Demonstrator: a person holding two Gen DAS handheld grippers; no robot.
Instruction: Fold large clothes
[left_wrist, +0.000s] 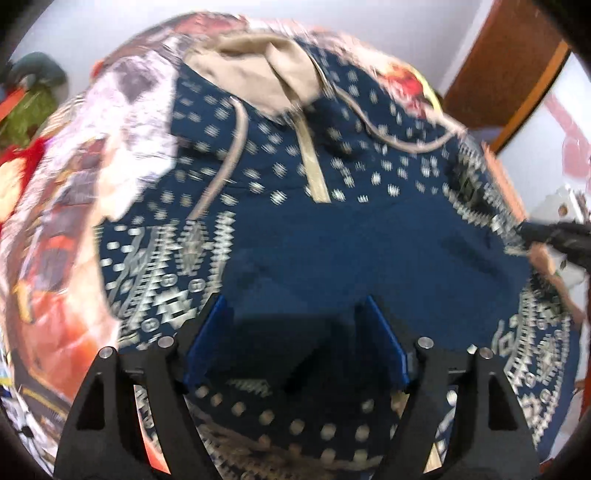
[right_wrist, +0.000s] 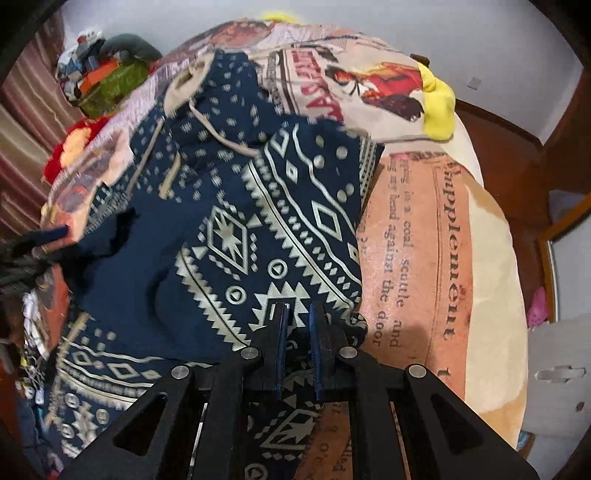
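Observation:
A large navy hoodie (left_wrist: 332, 236) with white geometric patterns, beige hood lining and drawcords lies on a bed with a printed blanket (left_wrist: 66, 236). My left gripper (left_wrist: 295, 314) is open, its blue pads spread above the plain navy middle of the hoodie. My right gripper (right_wrist: 297, 317) has its pads nearly closed and pinches a patterned fold of the hoodie (right_wrist: 280, 236) near its right edge. The right gripper also shows in the left wrist view (left_wrist: 554, 236) at the hoodie's right edge.
The blanket (right_wrist: 436, 251) carries newspaper-style print and covers the bed. A yellow cloth (right_wrist: 439, 107) lies at the far side. A pile of clothes (right_wrist: 103, 77) sits at the far left. A wooden door (left_wrist: 506, 74) stands to the right.

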